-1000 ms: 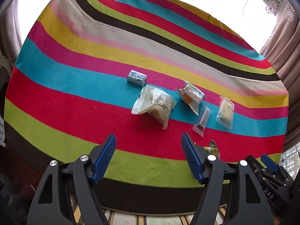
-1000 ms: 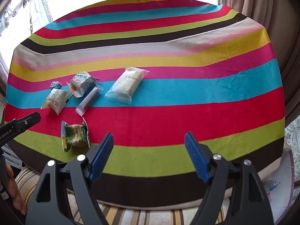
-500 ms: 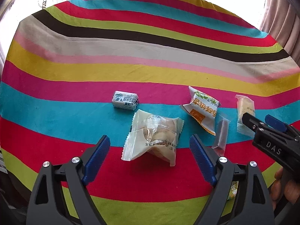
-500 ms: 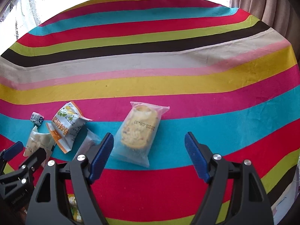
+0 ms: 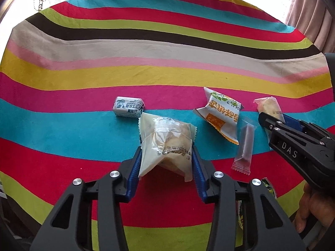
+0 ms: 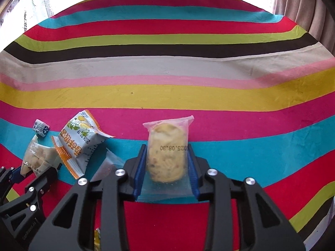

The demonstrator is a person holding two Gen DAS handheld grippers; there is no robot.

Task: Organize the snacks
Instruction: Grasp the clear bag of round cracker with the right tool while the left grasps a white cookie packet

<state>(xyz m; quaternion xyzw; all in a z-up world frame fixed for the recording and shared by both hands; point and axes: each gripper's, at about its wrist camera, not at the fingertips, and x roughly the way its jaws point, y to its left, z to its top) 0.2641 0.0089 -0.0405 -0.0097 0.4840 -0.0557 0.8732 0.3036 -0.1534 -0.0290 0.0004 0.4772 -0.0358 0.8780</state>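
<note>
My left gripper [image 5: 166, 156] is shut on a pale cream pastry packet [image 5: 165, 142] on the striped cloth. My right gripper [image 6: 166, 159] is shut on a clear cookie packet [image 6: 166, 152]; it also shows in the left wrist view [image 5: 268, 105], with the right gripper over it. Between them lie a white-and-orange snack packet [image 5: 219, 115], also in the right wrist view [image 6: 79, 144], and a thin clear bar packet [image 5: 245, 144]. A small white-and-blue candy [image 5: 128, 106] lies left of the pastry packet.
A striped tablecloth [image 5: 167, 48] covers the round table. A green-yellow packet [image 5: 270, 188] lies near the front edge, partly hidden by my left gripper. Curtains [image 6: 303, 6] hang at the back right. The person's hand [image 5: 314, 209] shows at lower right.
Both grippers moved forward and down and closed: the left on the pastry packet, the right on the cookie packet. Both were open half a second ago.
</note>
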